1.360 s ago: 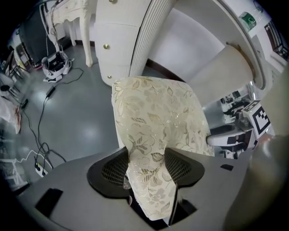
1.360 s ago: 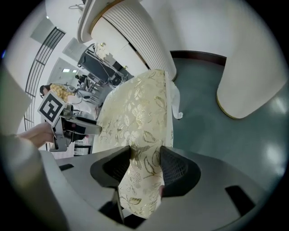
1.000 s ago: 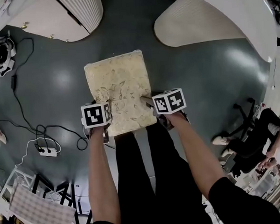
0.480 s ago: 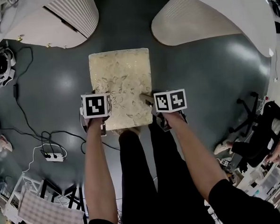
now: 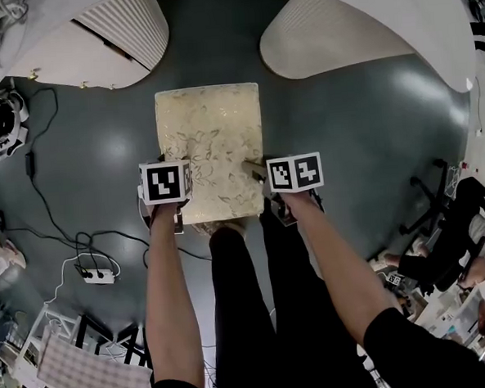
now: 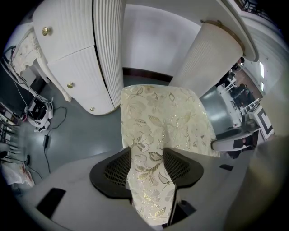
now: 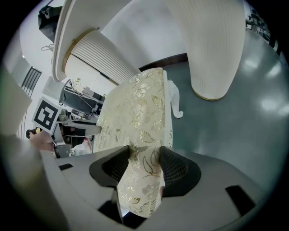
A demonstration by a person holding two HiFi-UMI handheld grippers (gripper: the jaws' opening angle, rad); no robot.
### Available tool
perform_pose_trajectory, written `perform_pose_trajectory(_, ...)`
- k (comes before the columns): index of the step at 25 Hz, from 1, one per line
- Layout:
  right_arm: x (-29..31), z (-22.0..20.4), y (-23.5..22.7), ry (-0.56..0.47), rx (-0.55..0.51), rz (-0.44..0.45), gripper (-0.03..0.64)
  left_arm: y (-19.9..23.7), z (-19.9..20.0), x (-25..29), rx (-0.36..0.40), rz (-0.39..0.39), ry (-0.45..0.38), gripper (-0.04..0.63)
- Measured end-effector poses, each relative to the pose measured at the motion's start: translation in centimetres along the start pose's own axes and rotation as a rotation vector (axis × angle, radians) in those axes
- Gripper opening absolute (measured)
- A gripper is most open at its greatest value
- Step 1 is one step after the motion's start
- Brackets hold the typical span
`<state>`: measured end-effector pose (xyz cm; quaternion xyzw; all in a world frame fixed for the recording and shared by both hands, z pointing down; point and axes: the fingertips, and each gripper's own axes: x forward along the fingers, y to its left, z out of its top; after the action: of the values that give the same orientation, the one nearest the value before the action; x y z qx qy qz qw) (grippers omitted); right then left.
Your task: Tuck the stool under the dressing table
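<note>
The stool [image 5: 211,142], a rectangular seat covered in cream cloth with a gold leaf pattern, stands on the grey floor [image 5: 354,141] directly ahead of the person's legs [image 5: 258,311]. Its far edge lies just short of the gap between the two white fluted pedestals of the dressing table [image 5: 335,36], one far left and one far right. The left hand-held gripper [image 6: 148,161] is clenched on the seat's left side near the near corner, its black ribbed pads pressing the cushion from both sides. The right hand-held gripper [image 7: 145,164] is clamped the same way on the seat's right side, level with the other. Both point steeply down at the seat. In the right gripper view a white curved stool leg [image 7: 175,101] shows below the cushion. A power strip [image 5: 98,277] and black cables lie on the floor at near left.
</note>
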<state>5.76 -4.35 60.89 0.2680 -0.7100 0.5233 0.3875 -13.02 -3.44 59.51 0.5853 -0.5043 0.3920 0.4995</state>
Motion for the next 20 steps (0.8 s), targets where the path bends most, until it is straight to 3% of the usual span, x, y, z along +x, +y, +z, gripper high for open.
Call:
perform_pose_trajectory(9, 0.2, -0.6, -0.3, -0.037, -0.002, -0.006, 0.210, 0.3, -0.7, -0.1, -0.050, -0.011, -0.043, 0.250)
perform_pose_trajectory(15, -0.7, -0.4, -0.2, -0.088, -0.074, -0.096, 0.224, 2.1, -1.6, -1.8, -0.055, 0.098, -0.092, 0.233)
perform_pose_trajectory(20, -2.2, -0.1, 0.0, -0.128, -0.186, -0.214, 0.222, 2.2, -3.2, -3.5, -0.072, 0.097, -0.135, 0.232)
